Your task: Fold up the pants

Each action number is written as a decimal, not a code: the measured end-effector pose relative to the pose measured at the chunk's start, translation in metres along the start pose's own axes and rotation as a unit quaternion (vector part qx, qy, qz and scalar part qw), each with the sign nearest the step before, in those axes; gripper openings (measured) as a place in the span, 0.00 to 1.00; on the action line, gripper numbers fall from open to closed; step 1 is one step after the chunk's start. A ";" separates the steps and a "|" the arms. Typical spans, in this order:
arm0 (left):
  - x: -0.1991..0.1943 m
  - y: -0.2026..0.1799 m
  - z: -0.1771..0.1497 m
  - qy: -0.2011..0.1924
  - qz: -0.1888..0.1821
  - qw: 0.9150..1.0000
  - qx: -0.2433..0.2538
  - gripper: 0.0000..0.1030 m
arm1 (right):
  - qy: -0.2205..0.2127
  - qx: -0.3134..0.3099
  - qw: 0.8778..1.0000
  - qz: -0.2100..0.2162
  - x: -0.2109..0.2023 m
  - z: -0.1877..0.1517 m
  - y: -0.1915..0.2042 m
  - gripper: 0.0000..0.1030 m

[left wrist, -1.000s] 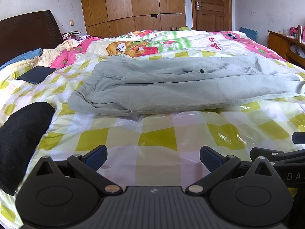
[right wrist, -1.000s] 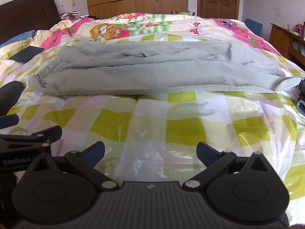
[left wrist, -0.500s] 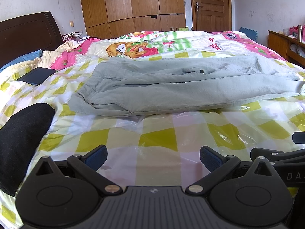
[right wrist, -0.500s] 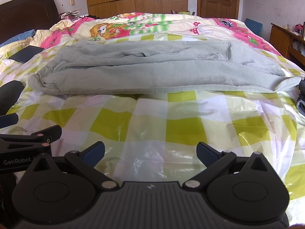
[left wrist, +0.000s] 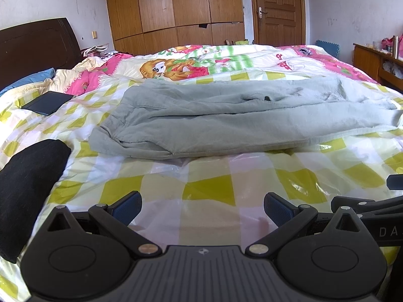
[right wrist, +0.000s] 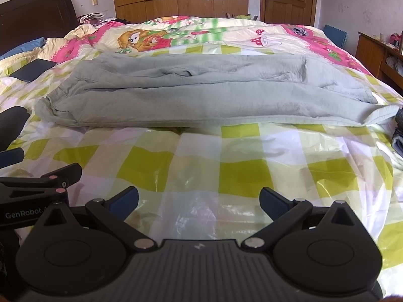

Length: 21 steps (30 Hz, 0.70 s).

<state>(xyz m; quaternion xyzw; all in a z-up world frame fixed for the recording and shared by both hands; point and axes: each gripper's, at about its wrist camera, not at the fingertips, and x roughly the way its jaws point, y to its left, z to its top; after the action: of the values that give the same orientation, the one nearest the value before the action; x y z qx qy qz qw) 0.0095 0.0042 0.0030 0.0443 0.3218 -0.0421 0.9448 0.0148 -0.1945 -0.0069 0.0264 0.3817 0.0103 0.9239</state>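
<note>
Pants, grey, span mid-frame across the checked sheet; bare sheet fronts left gripper and right gripper, both spread wide, empty.

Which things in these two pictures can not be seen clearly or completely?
- Grey pants: underside and inner layers hidden by its own folds, both views.
- Black garment: cut off by left edge, left wrist view.
- Denim item: cut off by right edge, right wrist view.
- Shelf items: too small.
</note>
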 end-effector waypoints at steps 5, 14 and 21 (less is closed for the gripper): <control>0.009 0.011 0.011 -0.020 0.003 1.000 0.016 1.00 | -0.011 -0.026 0.999 0.024 0.011 0.020 0.008 0.99; 0.070 0.079 0.040 -0.025 0.047 0.998 0.034 1.00 | -0.017 -0.133 0.988 0.077 0.066 0.070 0.049 0.98; 0.124 0.121 0.051 0.011 0.039 0.998 0.038 0.95 | -0.005 -0.229 0.966 0.123 0.109 0.091 0.089 0.87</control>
<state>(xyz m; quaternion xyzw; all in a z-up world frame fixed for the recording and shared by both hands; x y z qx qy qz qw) 0.1510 0.1126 -0.0256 0.0934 0.3280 -0.0171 0.9399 0.1564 -0.1050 -0.0137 -0.1394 0.3579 0.2110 0.8989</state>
